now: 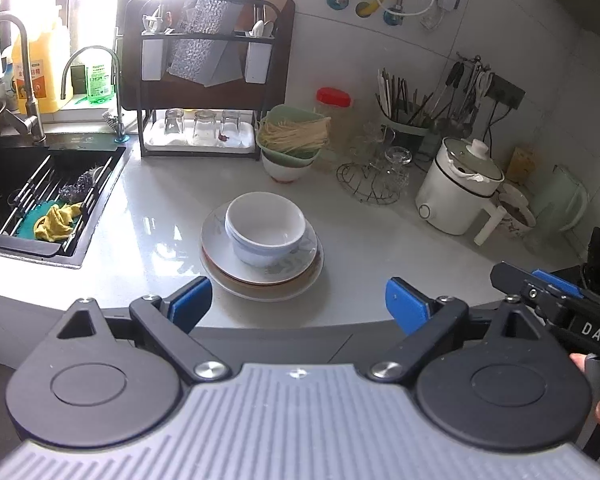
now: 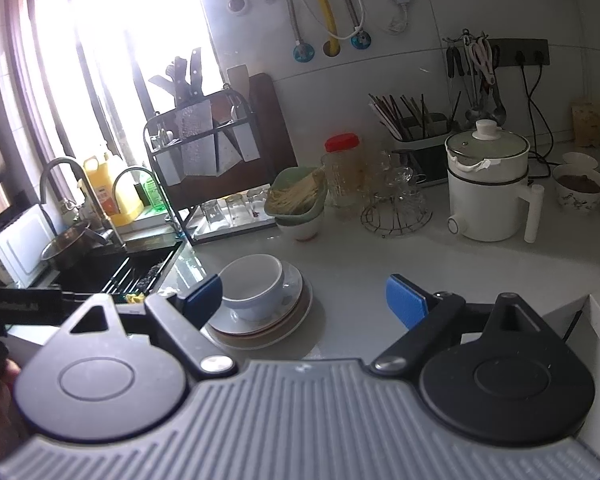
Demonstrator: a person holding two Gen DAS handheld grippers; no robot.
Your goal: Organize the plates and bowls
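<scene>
Left gripper [image 1: 298, 304] nearest the lens, at the counter's front edge, jaws spread wide, nothing between the blue pads. Right gripper [image 2: 304, 302] likewise wide apart and empty, just right of the stack.

Stack found mid-counter [image 1: 364, 236]: bowls [image 1: 265, 227] nested, apparently two, upright on the plates [image 1: 262, 276], apparently three with a brownish one in the middle. Top bowl empty. Both grippers clear of the stack, touching nothing.

Step judged: stack looks assembled and let go; task appears near its end, or between a release and the next pick. No loose plate seen elsewhere on the counter. Any further move would call for closing on the plate rims from both sides, low and level, so the bowls do not slide; glazed ware likely slippery.

Containers noted:
- Green basket [image 1: 290, 130] holding pale noodles, seated on a white bowl behind the stack.
- Jar [image 1: 334, 120] with red lid, contents pale, unclear.
- Cooker [image 1: 458, 190] lidded, contents hidden.
- Small bowl [image 2: 578, 190] at far right holding something dark.
- Holder [image 1: 406, 122] full of chopsticks.
- Rack [image 1: 202, 80] with knives above, three glasses upturned on its lower tray.
- Sink [image 1: 80, 240] with a grid, a yellow cloth lying on it.
</scene>
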